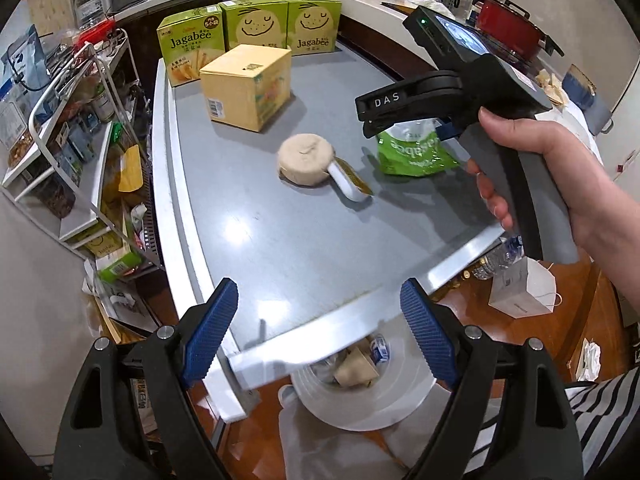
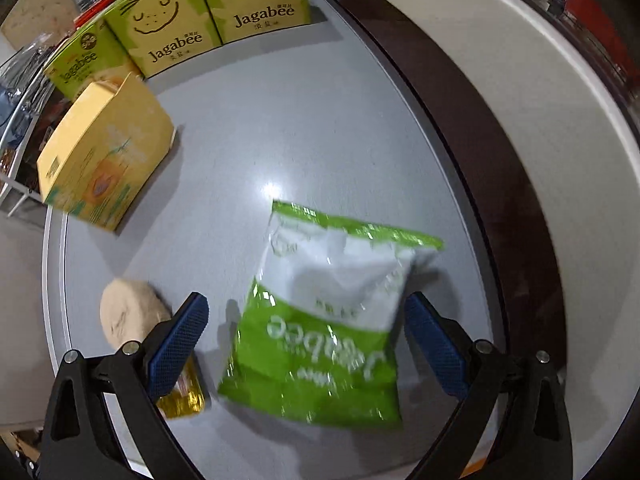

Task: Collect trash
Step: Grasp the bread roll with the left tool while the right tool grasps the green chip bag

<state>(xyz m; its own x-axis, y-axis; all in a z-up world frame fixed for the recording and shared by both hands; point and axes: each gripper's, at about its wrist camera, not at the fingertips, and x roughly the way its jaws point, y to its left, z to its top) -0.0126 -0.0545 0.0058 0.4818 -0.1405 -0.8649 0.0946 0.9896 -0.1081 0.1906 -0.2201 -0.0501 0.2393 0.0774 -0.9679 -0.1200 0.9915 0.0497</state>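
1. The right gripper (image 2: 306, 334) hangs over the green snack bag (image 2: 320, 320), jaws spread wide and not pressing it.
2. The bag lies flat near the table's (image 2: 320, 140) right edge.
3. The left gripper (image 1: 320, 332) is released and empty, above the near edge and the bin (image 1: 360, 396) below.
4. Boxes (image 1: 248, 28) line the far edge.

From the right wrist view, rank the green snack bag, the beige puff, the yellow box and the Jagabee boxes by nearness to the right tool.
1. Green snack bag, between the open fingers of the right tool.
2. Beige puff, just left.
3. Yellow box, farther left.
4. Jagabee boxes, at the table's far edge.
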